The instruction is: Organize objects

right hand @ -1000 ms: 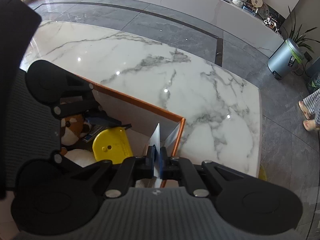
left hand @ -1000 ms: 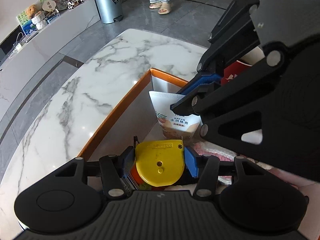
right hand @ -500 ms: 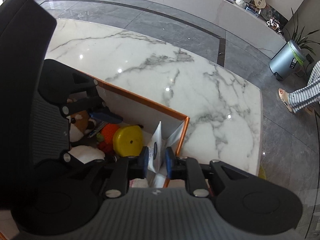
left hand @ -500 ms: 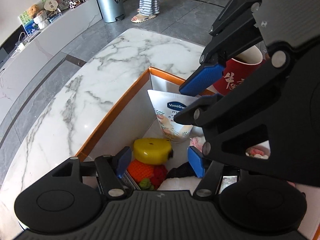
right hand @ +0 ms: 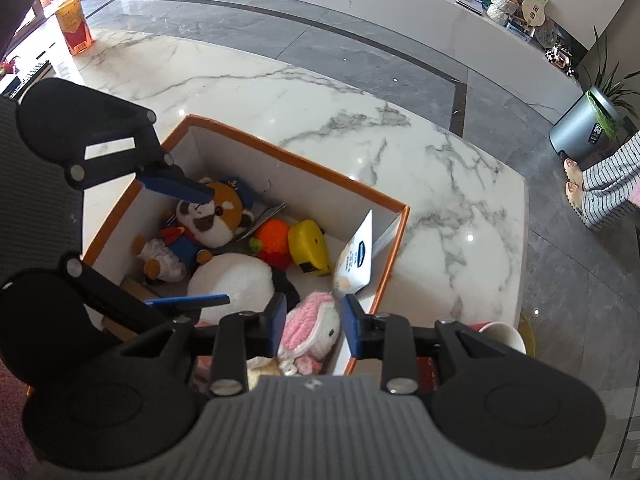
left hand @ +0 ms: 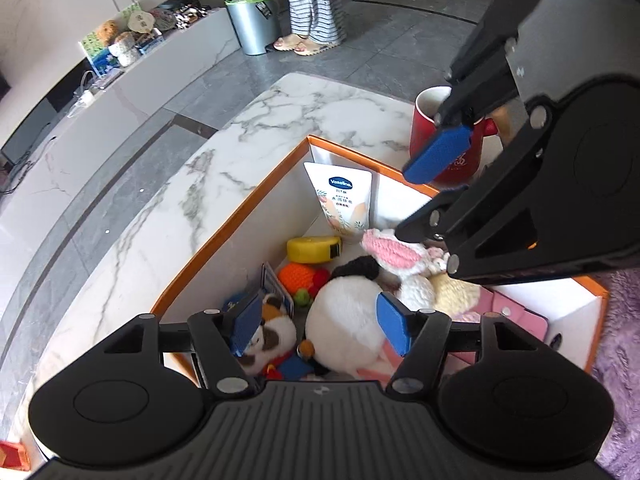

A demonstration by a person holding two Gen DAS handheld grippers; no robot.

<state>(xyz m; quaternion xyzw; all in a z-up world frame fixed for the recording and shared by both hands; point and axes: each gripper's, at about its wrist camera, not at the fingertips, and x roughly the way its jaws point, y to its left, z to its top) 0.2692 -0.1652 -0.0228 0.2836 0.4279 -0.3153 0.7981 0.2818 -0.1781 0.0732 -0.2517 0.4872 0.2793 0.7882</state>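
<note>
Orange-rimmed and white inside, the box sits on the marble worktop, below both tongs. It holds soft toys and small goods. A white Vaseline tube leans upright in the far corner, ahead of the left tongs. Just before it lies a yellow tape measure, touching an orange knitted toy. A round white plush lies directly under the left tongs, with a brown-and-white sailor plush to their left side. A pink-and-white knitted bunny lies between the fingers of the right tongs, though I cannot tell if they touch it. Both tongs stand released, gripping nothing. A red mug stands on the worktop just beyond the box, past the right tongs. Grey tiled floor surrounds the worktop, with a steel bin and a person in striped trousers further off.
</note>
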